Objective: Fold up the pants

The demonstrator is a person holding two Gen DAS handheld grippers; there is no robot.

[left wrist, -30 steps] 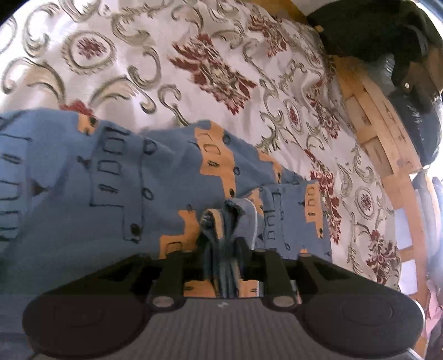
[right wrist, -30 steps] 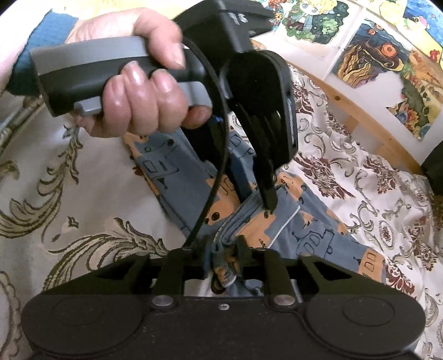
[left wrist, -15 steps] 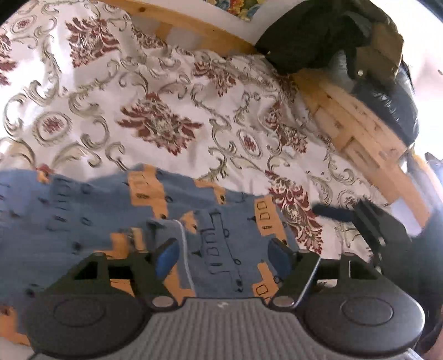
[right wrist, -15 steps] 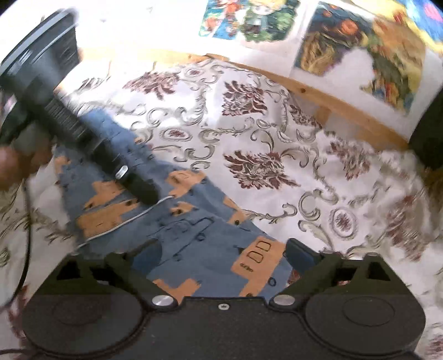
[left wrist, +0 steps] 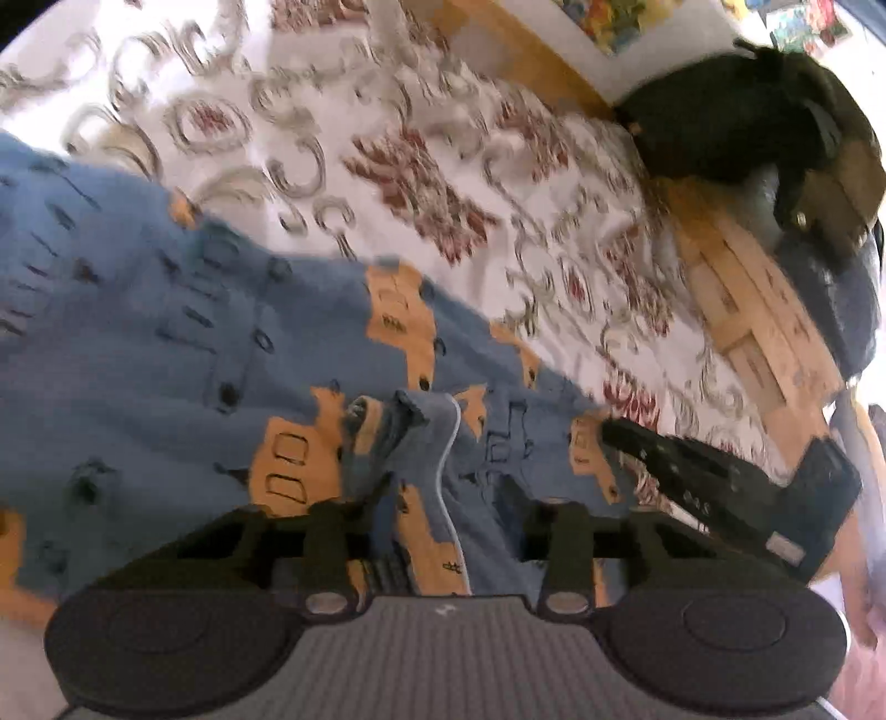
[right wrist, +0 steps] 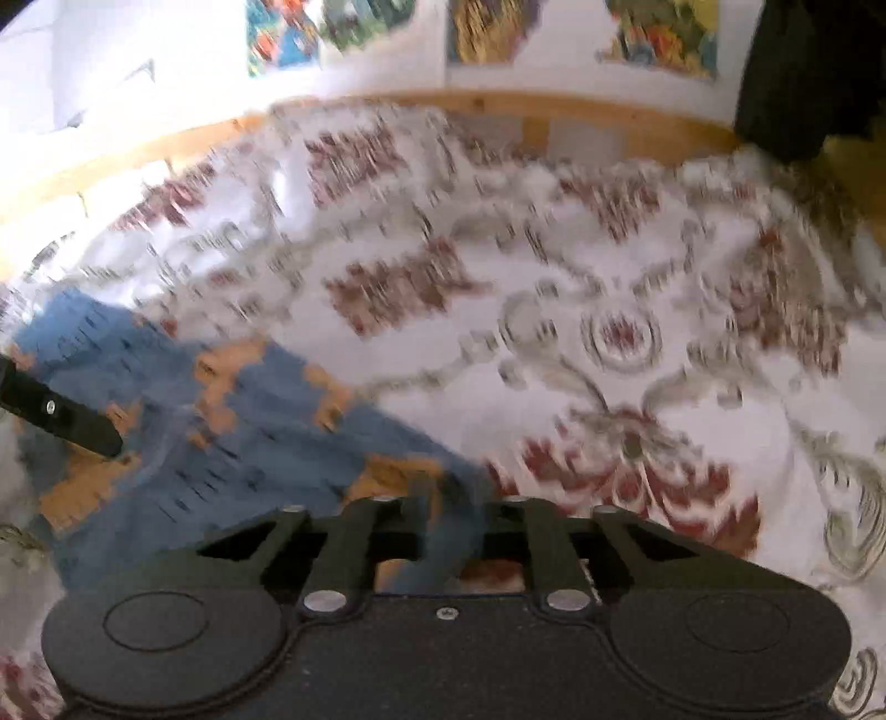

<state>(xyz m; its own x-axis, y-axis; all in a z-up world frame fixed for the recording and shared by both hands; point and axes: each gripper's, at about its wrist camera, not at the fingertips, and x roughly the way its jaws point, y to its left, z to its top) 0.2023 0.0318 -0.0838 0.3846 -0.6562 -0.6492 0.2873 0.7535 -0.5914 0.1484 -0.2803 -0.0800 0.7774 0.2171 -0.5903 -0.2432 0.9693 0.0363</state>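
Mid-fold: my left claw [left wrist: 443,515] spread over blue-and-orange printed cotton pants [left wrist: 183,354], lower centre; right claw [right wrist: 443,531] state unclear. Next: regrip edge.

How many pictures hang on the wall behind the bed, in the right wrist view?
3 pictures, blurred, in a row on the wall: one left, one middle, one right. More may lie outside the frame.

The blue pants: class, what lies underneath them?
The blue pants lie on a floral bedspread, visible around them. The bedspread beneath the fabric is covered.
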